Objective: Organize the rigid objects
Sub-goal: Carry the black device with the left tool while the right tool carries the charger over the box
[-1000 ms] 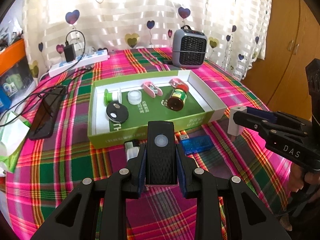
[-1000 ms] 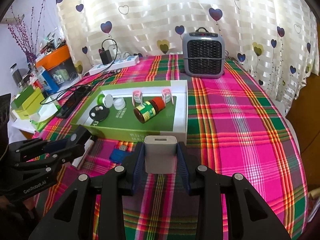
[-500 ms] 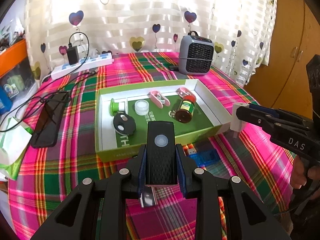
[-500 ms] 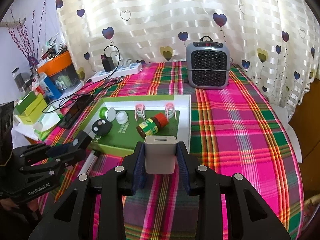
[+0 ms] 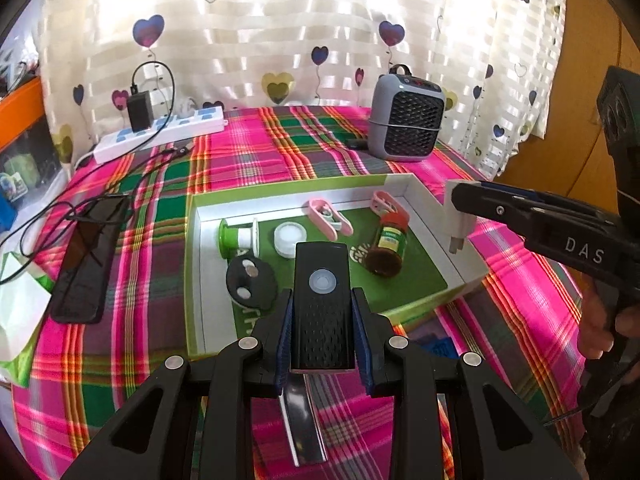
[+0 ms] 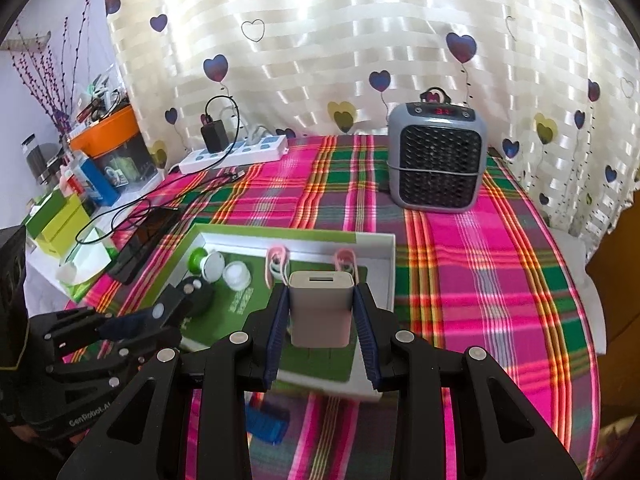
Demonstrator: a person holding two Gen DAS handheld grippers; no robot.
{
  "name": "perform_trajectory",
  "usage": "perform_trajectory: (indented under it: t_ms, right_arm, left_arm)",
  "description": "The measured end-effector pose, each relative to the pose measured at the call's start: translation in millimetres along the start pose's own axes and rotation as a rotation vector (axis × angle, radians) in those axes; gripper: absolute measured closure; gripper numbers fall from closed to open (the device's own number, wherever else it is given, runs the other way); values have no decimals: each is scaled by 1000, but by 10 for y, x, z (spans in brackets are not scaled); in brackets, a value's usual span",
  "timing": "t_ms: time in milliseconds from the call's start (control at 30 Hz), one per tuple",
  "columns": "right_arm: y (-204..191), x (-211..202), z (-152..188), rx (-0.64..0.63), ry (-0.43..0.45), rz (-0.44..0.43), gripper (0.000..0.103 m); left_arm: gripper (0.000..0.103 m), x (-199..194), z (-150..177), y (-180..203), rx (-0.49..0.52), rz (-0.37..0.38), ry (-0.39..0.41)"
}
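While both hover over the green tray point(image 5: 460, 276), left gripper point(image 5: 322, 320) clamps a black device point(image 5: 322, 308), possibly a remote; right gripper point(image 6: 320, 312) clamps a white charger point(image 6: 320, 308).

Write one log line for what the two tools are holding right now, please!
left tool: shut on black device | right tool: shut on white charger | both above green tray | tray: bottle, clips

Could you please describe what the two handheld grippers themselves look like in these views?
Both the left gripper and the right gripper are matte black plastic with triangular cut-outs, silver screws at the joints, and ribbed blue pads inside the fingers. White lettering marks their sides: "DAS" on the right one, "GenRobot.AI" on the left one.
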State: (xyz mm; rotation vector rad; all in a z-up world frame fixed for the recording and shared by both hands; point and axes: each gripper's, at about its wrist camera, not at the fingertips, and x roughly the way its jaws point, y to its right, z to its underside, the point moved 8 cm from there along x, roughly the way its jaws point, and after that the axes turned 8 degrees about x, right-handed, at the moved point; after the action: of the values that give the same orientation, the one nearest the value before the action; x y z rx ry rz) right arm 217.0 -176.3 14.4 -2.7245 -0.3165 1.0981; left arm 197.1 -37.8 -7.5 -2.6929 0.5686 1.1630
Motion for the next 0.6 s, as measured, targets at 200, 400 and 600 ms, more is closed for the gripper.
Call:
perform_trajectory:
  t_ms: [200, 400, 600]
  right_arm:
    - [-23, 170, -86, -13, -16, 1, 69]
    - [-42, 335, -174, -18, -34, -5, 69]
    - [-68, 518, -237, -14, -63, -22, 69]
  left_arm:
    - [77, 98, -67, -59, -16, -2, -2]
    - [77, 193, -109, -110, -26, -5, -6]
    - [77, 291, -126, -151, -36, -6, -18]
